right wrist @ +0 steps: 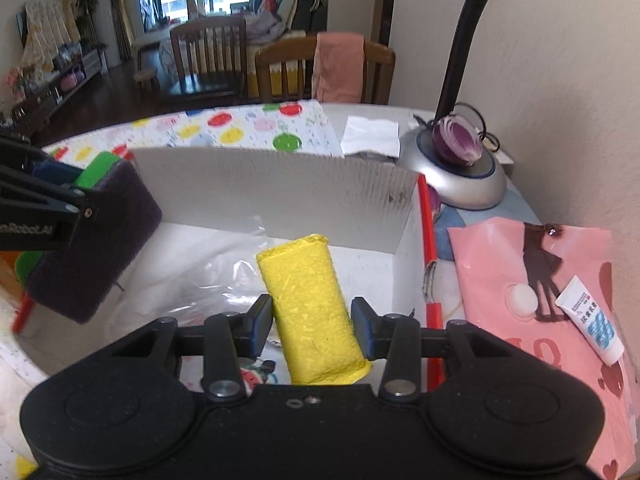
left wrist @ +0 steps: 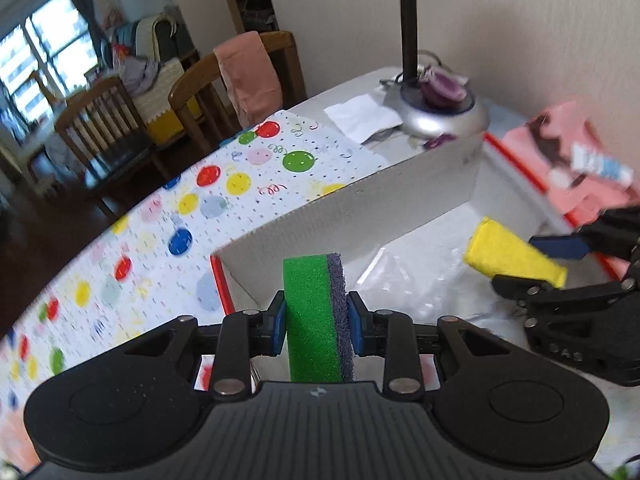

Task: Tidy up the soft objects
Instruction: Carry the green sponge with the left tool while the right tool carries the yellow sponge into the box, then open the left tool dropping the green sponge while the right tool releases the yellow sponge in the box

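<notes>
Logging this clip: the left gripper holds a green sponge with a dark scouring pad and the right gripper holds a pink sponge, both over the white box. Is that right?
Not quite: the sponge in the right gripper is yellow, not pink, as the right wrist view shows: yellow sponge. The rest stands: the left gripper holds the green sponge over the white box.

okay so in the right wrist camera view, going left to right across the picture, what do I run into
Green sponge with dark scrubber held in the left tongs → yellow sponge gripped in the right tongs → red box edge → silver lamp base → pink bag → white tube.
</notes>
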`<state>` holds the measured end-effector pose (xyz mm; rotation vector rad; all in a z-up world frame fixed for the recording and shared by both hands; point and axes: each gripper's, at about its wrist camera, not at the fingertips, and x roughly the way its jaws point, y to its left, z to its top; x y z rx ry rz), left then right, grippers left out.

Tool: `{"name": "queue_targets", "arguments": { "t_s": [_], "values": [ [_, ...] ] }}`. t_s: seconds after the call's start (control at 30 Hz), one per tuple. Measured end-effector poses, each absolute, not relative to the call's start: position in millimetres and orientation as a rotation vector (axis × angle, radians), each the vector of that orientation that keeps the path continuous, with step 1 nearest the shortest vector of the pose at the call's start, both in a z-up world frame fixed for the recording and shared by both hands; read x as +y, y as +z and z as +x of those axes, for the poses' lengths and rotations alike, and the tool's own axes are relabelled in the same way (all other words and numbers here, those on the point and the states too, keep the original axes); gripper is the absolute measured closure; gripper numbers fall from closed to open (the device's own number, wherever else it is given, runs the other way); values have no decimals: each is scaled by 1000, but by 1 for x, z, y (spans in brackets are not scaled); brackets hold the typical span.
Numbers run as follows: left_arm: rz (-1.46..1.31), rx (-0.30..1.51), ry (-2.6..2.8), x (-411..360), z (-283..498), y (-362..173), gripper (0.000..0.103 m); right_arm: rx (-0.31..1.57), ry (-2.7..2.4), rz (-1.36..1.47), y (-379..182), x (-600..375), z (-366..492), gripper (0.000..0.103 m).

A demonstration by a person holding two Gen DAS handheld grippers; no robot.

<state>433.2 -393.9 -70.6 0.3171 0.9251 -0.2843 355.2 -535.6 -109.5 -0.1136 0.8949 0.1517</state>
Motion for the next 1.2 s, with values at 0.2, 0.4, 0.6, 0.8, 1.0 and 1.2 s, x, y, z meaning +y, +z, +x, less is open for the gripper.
{"name": "queue_targets", "arguments": {
  "t_s": [0.2, 0.4, 0.6, 0.8, 1.0, 1.2],
  "values": [
    [418, 950, -253, -416, 459, -99, 73, 948, 160, -174, -127, -529, 377, 62],
    [450, 1002, -238, -426, 472, -122, 73, 991, 153, -199, -141, -527, 388, 67],
    [402, 1060, -226, -420, 477, -133, 73, 977, 167, -201, -139, -527, 384, 69],
    [415, 1062, -216, -418, 474, -135, 52, 967, 193, -181, -133, -526, 379, 67],
    [362, 1013, -235, -415, 468, -122, 25, 946, 214, -164, -123, -525, 369, 65],
    [309, 991, -258, -409, 455, -107, 25, 915, 228, -128, -110, -528, 355, 61]
  ]
}}
